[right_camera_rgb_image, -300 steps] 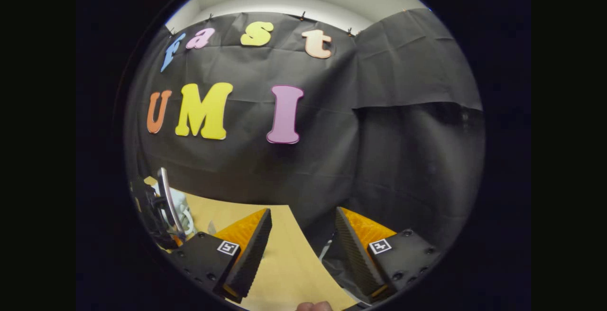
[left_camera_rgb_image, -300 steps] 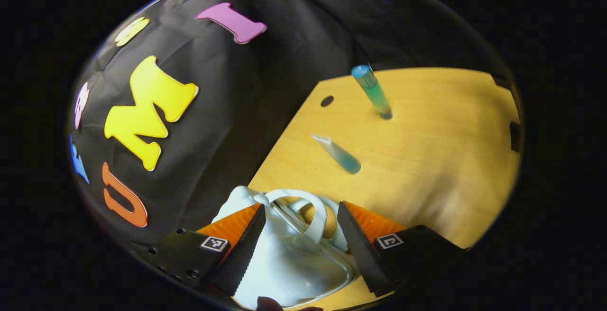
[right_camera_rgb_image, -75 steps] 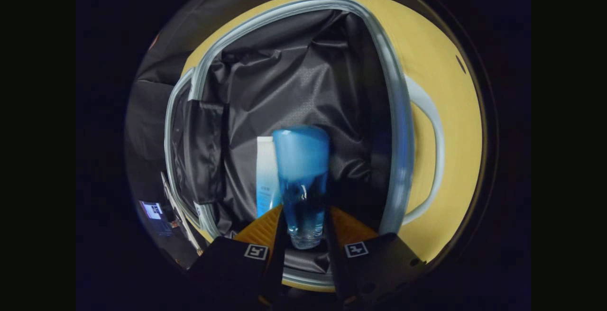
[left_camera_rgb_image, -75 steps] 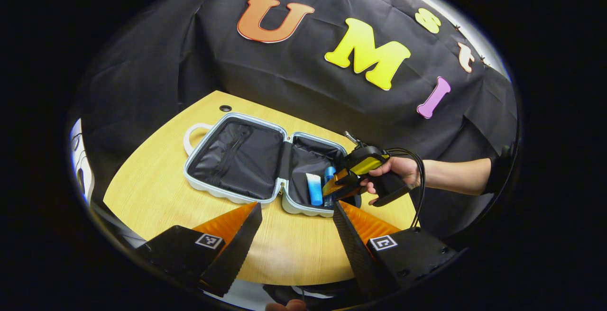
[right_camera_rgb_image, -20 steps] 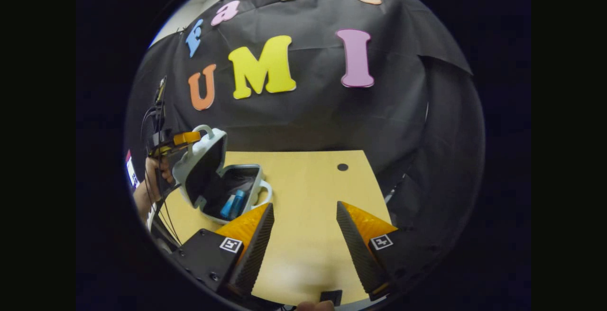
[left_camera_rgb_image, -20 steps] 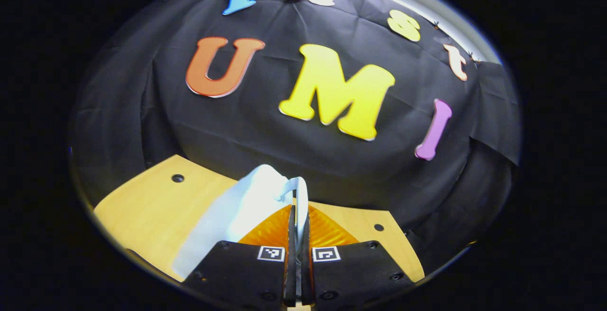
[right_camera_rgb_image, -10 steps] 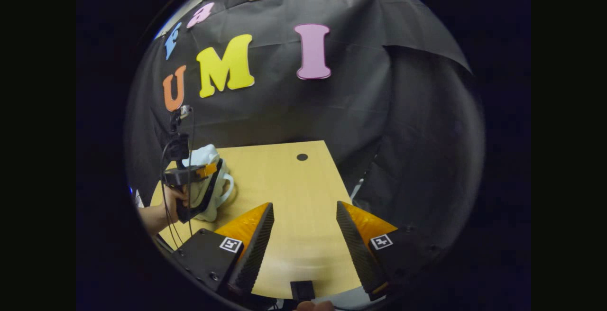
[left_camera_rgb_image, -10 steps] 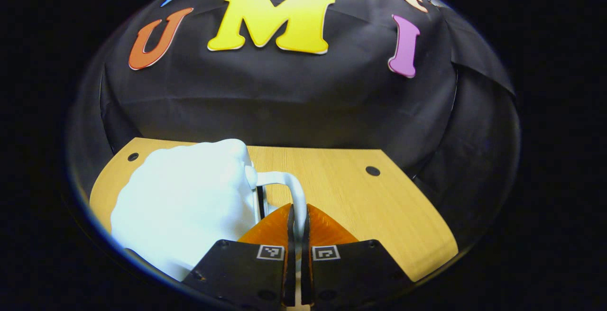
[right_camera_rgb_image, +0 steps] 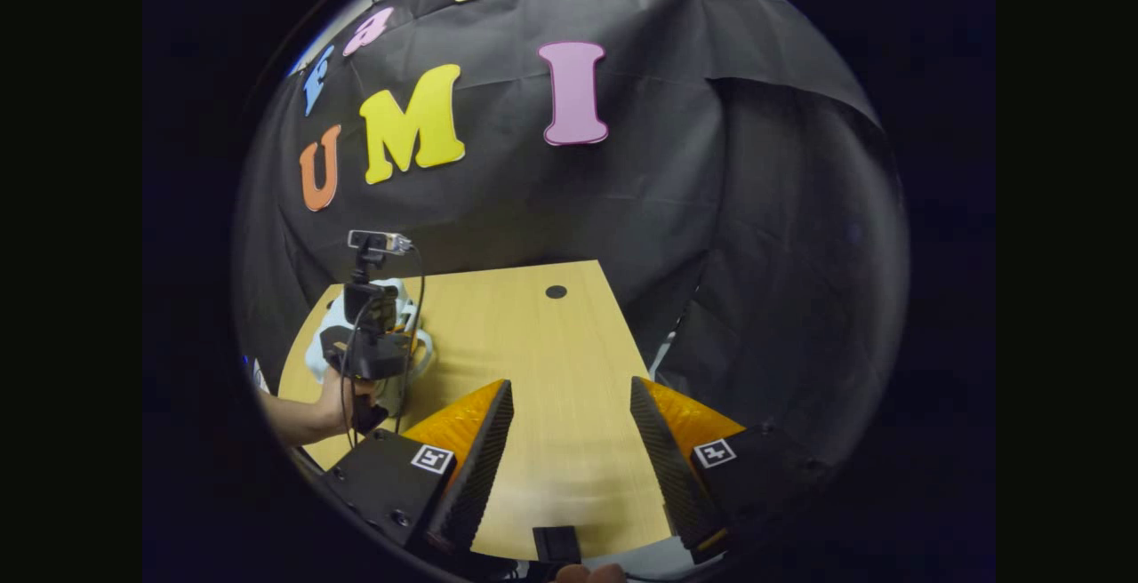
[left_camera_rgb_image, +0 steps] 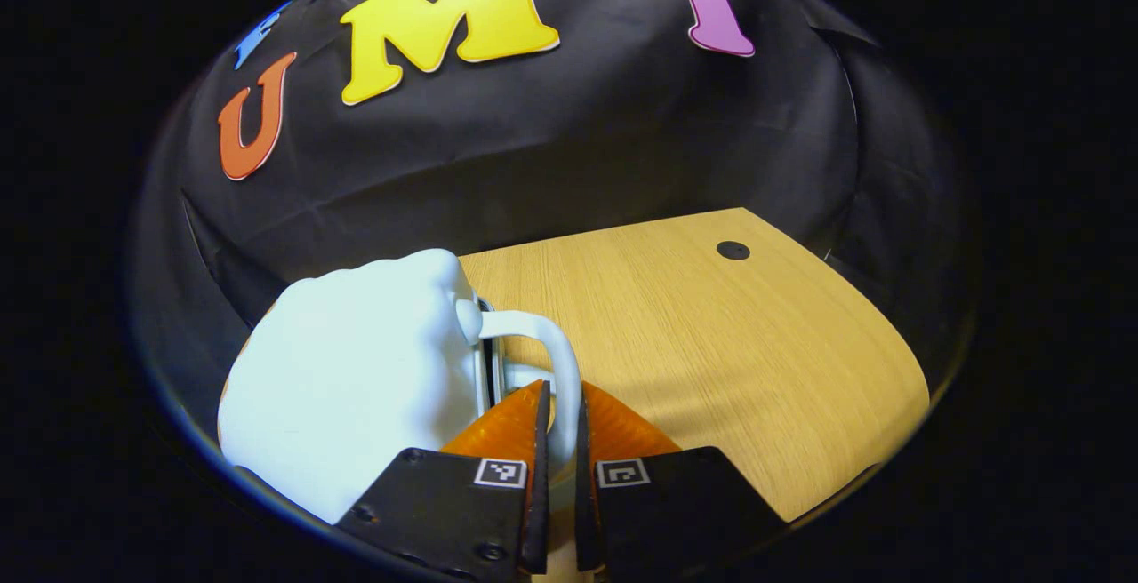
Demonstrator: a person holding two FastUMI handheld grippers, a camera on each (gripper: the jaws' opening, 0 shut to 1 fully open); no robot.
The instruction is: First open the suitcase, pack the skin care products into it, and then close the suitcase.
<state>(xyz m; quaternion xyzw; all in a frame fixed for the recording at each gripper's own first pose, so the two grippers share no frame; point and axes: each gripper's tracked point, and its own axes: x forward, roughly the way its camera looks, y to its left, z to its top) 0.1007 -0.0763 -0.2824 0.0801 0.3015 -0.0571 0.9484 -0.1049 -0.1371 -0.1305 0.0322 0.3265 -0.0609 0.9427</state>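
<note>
Left tool (left_camera_rgb_image: 557, 441) clamped on the white handle (left_camera_rgb_image: 558, 370) of the suitcase (left_camera_rgb_image: 356, 379) — both orange fingers (left_camera_rgb_image: 498, 427) pressed against the loop, nearly touching each other. Suitcase just ahead and to the left of this tool, pale blue-white shell facing up, halves together with only a thin dark seam showing beside the handle. Resting on the light wooden desk (left_camera_rgb_image: 711, 334), near its left end. Beyond the tool and to the right, bare desk with a small dark round hole (left_camera_rgb_image: 733, 251) toward the far edge. Black cloth wall behind.

Right tool (right_camera_rgb_image: 569, 450) held wide apart, gripping nothing — fingers (right_camera_rgb_image: 480, 441) spread above the near part of the desk (right_camera_rgb_image: 551, 370). Ahead and well to the left of this tool: the suitcase (right_camera_rgb_image: 324, 343), mostly hidden behind the left tool (right_camera_rgb_image: 369, 343) and the hand (right_camera_rgb_image: 342, 396) holding it, a cable hanging from that device. Small camera mount (right_camera_rgb_image: 378, 242) standing on top of the left tool. Right at the base of the right tool, between its fingers, a small dark block (right_camera_rgb_image: 556, 543) at the near desk edge. Same round hole (right_camera_rgb_image: 556, 291) far ahead, near the wall.
</note>
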